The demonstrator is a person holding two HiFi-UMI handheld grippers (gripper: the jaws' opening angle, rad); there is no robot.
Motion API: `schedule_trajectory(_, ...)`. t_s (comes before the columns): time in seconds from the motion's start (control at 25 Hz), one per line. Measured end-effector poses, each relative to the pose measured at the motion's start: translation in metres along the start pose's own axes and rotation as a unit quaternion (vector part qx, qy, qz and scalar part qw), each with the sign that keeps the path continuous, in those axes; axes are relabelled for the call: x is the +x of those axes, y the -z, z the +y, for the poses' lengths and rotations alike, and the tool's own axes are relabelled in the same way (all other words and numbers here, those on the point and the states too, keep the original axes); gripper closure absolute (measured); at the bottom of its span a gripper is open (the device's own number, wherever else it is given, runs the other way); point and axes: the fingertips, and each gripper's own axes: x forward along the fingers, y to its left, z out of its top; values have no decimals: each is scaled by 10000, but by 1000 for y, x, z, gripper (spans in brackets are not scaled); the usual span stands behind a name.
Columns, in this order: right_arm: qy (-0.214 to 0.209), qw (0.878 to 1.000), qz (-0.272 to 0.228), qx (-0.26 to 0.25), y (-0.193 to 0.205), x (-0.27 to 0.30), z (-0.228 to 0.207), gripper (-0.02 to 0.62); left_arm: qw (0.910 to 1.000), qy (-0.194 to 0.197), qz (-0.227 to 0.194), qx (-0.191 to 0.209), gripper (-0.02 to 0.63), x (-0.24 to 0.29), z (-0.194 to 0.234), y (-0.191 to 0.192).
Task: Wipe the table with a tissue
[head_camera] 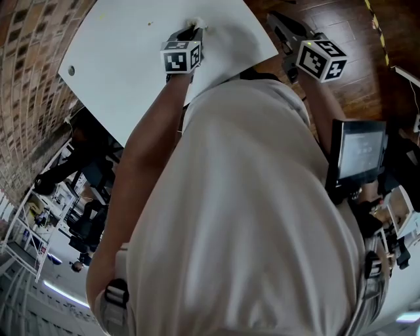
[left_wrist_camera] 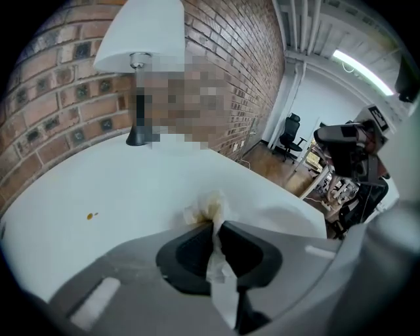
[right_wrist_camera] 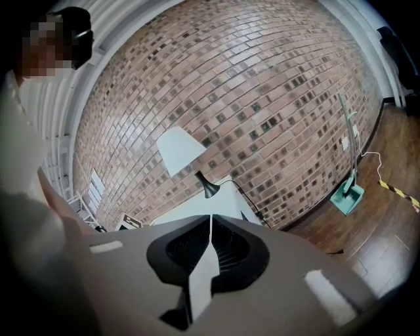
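A crumpled white tissue [left_wrist_camera: 209,207], stained yellow-brown at its tip, is pinched in my left gripper [left_wrist_camera: 215,223], which is shut on it. The wad rests against the white table [left_wrist_camera: 118,190]. In the head view the left gripper [head_camera: 191,27] reaches over the table [head_camera: 125,52] near its far edge, with the tissue [head_camera: 197,23] showing at its tip. A small orange-brown spot [left_wrist_camera: 90,215] lies on the tabletop to the left of the tissue. My right gripper [head_camera: 279,20] hangs past the table's right edge, over the wooden floor. Its jaws [right_wrist_camera: 210,216] are shut with nothing between them.
A lamp with a white shade [left_wrist_camera: 139,39] stands at the back of the table against the brick wall [left_wrist_camera: 59,98]. The tabletop has a small round hole [head_camera: 71,70]. A green dustpan and broom [right_wrist_camera: 348,187] lean on the wall. An office chair [left_wrist_camera: 289,134] stands beyond the table.
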Motion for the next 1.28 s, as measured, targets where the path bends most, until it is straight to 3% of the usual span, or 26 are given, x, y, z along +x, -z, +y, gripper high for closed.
schedule_trajectory(0.24,42,10000,35,-5,3,-3,-4,580,9972,260,73,695,571,10,-29,-3)
schedule_trajectory(0.48,-36,10000,42,-43,2,0,0,580,9929,753,296,873,571,11,-75,12)
schedule_trajectory(0.68,-132,9999,54,-90,0,5,5,580,9838,1095,538,1313,571,7,-91,26)
schedule_trajectory(0.92,-176,9998,52,-97,-1,8,7,580,9664,1346,993,1950,571,-5,-83,47)
schedule_trajectory(1.04,-171,9998,66,-79,0,8,7,580,9634,1157,899,2246,571,-15,-62,54)
schedule_trajectory(1.16,-175,9998,76,-67,1,9,7,580,9616,685,796,2537,571,-21,-26,58)
schedule_trajectory(1.28,-181,9998,83,-71,1,9,7,580,9765,153,705,2032,571,-25,14,49)
